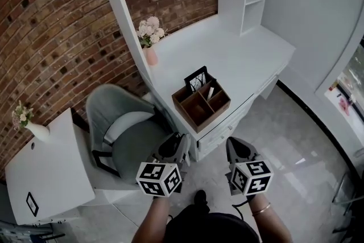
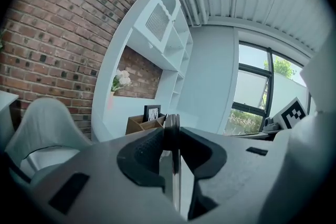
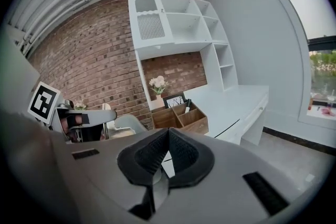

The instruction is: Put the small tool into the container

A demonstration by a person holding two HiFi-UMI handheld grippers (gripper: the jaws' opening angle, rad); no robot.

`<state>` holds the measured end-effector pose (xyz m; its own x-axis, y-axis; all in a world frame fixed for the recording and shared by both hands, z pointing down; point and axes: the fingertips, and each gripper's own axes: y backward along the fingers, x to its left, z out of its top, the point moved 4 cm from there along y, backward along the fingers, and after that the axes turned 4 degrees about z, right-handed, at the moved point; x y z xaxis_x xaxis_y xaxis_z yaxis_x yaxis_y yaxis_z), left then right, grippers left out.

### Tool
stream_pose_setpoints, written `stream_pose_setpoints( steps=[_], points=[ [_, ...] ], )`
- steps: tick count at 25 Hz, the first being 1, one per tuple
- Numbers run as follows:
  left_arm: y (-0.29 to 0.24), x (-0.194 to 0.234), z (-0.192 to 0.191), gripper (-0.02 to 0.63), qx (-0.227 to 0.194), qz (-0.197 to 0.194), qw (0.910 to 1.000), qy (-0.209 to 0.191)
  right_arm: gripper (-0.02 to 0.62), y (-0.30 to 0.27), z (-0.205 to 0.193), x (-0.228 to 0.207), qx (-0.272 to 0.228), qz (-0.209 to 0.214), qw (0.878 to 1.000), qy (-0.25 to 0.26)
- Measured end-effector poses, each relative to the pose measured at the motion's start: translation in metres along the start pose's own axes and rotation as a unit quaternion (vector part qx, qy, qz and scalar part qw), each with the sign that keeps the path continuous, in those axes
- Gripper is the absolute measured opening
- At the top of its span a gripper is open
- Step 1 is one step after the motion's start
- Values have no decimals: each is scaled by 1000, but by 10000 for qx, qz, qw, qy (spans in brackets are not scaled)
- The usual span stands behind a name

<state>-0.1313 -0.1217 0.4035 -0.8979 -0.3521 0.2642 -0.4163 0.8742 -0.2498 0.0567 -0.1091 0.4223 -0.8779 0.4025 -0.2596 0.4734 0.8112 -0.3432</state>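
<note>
Left hand-held gripper (image 1: 177, 142) clamped on small tool (image 2: 172, 126), right hand-held gripper (image 3: 168, 132) closed, chair (image 1: 131, 139) beside desk (image 1: 239, 60), container (image 1: 216, 115) on it

The left forearm (image 1: 154, 220) and right forearm (image 1: 273, 226) reached forward and down from the body, both bare, with a thin bracelet (image 1: 261, 209) on the right wrist. The left gripper (image 1: 175, 146) and right gripper (image 1: 239, 148) were held side by side and apart, about level, their jaws aimed toward the front edge of the bench (image 1: 239, 60) but short of it. The left jaws were clamped on a small tool (image 2: 171, 131) (a thin flat piece, seen edge-on). The right jaws were pressed together with nothing between them.
</note>
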Motion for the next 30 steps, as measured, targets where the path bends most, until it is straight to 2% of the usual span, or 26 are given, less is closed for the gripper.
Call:
stream_pose_setpoints(
  steps=[10,30],
  points=[
    [-57,9,22,94,-10,-237,9997,-26,3,-36,18,-38,40,-310,9995,-101],
    [-150,1,88,94,-396,-52,9985,-363,3,-88,51,-106,81,-50,9997,-208]
  ],
)
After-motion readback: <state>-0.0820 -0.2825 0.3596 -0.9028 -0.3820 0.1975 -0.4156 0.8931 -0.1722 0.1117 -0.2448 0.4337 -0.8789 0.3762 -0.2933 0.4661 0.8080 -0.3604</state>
